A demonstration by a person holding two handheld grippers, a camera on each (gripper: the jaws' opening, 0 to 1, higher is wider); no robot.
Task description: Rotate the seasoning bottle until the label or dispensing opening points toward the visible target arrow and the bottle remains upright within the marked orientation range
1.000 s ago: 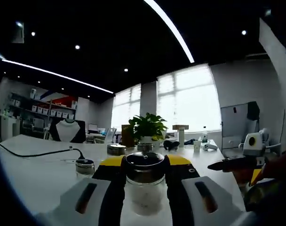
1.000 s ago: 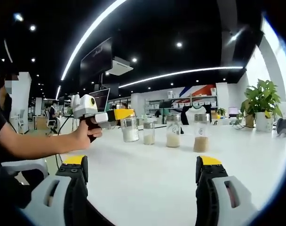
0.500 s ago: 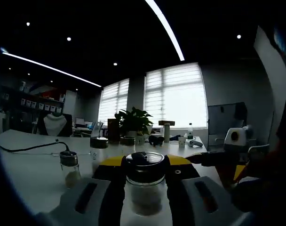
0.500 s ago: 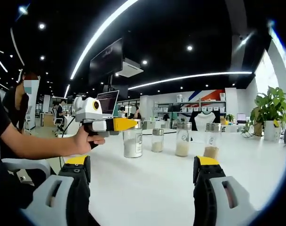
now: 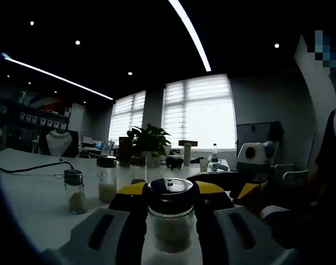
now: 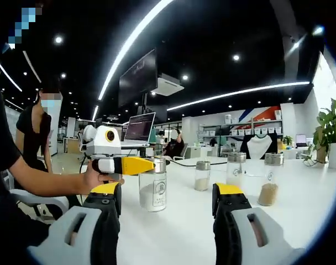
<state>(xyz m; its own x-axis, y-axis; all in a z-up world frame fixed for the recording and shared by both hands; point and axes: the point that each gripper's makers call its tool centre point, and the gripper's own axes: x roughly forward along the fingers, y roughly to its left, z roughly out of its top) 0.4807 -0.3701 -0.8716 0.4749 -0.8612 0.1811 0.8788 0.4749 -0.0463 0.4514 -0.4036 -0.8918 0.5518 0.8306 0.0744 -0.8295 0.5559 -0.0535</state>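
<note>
The seasoning bottle (image 5: 169,218), clear glass with pale grains and a black lid, stands upright between my left gripper's (image 5: 169,232) jaws, which are shut on it. In the right gripper view the same bottle (image 6: 153,190) shows a white label facing the camera, and the left gripper (image 6: 148,165), with its yellow jaws, holds it near the lid, a hand behind it. My right gripper (image 6: 167,212) is open, its yellow-tipped jaws short of the bottle with nothing between them. It enters the left gripper view as a dark shape (image 5: 242,190).
Three more shaker bottles (image 6: 201,175) (image 6: 236,170) (image 6: 269,185) stand in a row on the white table (image 6: 190,232), also seen as bottles (image 5: 74,190) (image 5: 106,178) from the left gripper. A potted plant (image 5: 148,142), a laptop (image 6: 138,128) and a standing person (image 6: 41,130) are beyond.
The left gripper has swung round with the bottle, so its background has slid left. The right gripper has come closer to the bottle, which now looks larger and sits between its jaws in view.
</note>
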